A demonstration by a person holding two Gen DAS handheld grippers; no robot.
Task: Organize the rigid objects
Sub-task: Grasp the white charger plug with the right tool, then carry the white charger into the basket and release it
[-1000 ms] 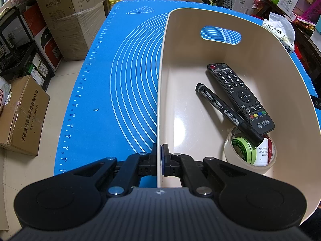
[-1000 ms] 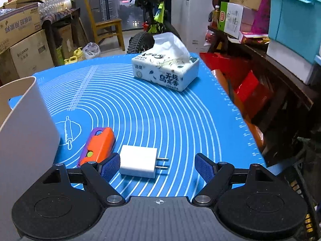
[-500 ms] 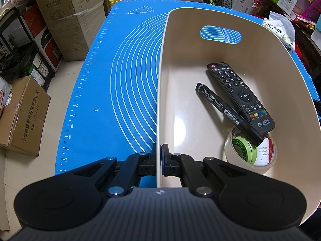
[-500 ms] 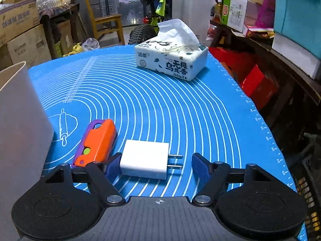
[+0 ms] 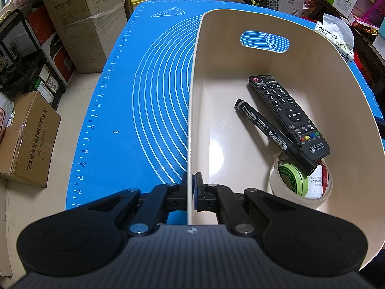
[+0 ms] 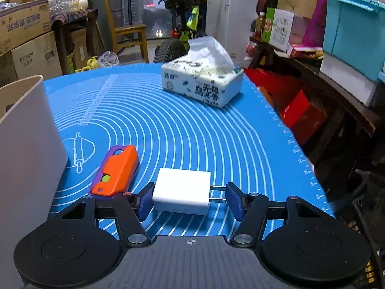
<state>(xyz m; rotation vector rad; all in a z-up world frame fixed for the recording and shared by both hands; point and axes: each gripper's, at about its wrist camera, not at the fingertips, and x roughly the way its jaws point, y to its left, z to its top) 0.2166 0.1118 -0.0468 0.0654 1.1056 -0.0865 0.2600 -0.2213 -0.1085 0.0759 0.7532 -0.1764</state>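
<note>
My left gripper [image 5: 192, 187] is shut on the left wall of a beige bin [image 5: 190, 120], one finger on each side of the rim. Inside the bin lie a black remote [image 5: 287, 113], a black marker [image 5: 267, 130] and a tape roll [image 5: 300, 183] with a green tin in it. My right gripper [image 6: 190, 200] is open around a white charger plug [image 6: 181, 193] on the blue mat [image 6: 192, 134]; the blue pads sit close at its two ends. An orange and purple box cutter [image 6: 116, 171] lies just left of the charger.
A tissue pack [image 6: 204, 84] stands at the far side of the mat. The bin's outer wall [image 6: 26, 144] stands at the left of the right wrist view. Cardboard boxes [image 5: 28, 142] sit on the floor left of the table. Shelves with clutter [image 6: 336, 72] are at the right.
My right gripper has moved forward so the charger now sits between its fingers, and the fingers have narrowed around it. The left gripper and the bin have not moved.
</note>
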